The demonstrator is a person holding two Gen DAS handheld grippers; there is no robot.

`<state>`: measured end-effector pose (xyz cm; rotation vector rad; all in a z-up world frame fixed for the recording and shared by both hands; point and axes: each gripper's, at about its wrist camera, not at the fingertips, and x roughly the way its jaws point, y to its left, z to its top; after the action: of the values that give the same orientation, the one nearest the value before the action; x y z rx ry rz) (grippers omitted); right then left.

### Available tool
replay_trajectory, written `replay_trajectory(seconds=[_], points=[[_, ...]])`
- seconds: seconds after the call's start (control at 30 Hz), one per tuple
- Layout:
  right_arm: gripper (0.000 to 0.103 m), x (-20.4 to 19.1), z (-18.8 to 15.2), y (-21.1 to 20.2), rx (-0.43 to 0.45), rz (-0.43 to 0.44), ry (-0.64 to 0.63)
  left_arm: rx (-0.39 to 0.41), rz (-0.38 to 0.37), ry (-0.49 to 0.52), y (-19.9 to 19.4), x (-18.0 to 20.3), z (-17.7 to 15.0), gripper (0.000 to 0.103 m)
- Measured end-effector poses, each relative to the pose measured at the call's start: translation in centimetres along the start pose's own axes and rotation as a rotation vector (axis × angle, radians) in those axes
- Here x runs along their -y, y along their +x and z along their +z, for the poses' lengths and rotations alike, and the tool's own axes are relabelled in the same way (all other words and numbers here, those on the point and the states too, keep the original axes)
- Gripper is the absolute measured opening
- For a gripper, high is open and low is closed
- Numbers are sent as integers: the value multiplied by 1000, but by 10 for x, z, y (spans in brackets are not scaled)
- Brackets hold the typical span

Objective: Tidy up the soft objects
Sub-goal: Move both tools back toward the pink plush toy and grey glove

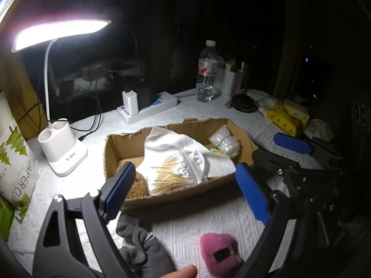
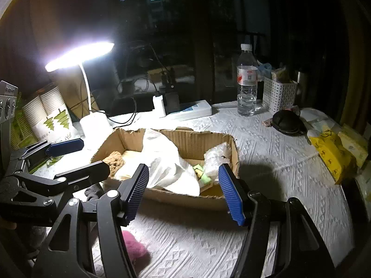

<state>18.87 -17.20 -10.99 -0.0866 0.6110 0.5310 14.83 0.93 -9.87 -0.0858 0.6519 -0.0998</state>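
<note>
Covering your worktop (image 2: 266,150) is a white cloth, with the cardboard box (image 1: 111,153) on it holding a white towel (image 1: 169,143) and cotton swabs (image 1: 171,173). Your left hand-held gripper (image 1: 185,185) and right hand-held gripper (image 2: 185,190) both gape empty. The gray sock (image 1: 143,245) and pink pouch (image 1: 220,252) lie before the box.

Lit desk lamp (image 1: 58,34), water bottle (image 2: 247,81)

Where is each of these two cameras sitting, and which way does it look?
Left wrist: on the left gripper, looking over the torn brown cardboard box; a fingertip shows.
Right wrist: on the right gripper, facing the same box; the left gripper shows.
Shared: box, lit white desk lamp, pink plush pouch.
</note>
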Motion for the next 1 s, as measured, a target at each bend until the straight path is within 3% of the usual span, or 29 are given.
replay_trajectory(seconds=[0.53,1.0], points=[[66,-30,-21,-28,-2,6,-18,20,-6,-3,-36,-2,-26,90],[66,-49,-60,-13,-87,20,-26,-48,8,-33,-30,-13,-71,90]])
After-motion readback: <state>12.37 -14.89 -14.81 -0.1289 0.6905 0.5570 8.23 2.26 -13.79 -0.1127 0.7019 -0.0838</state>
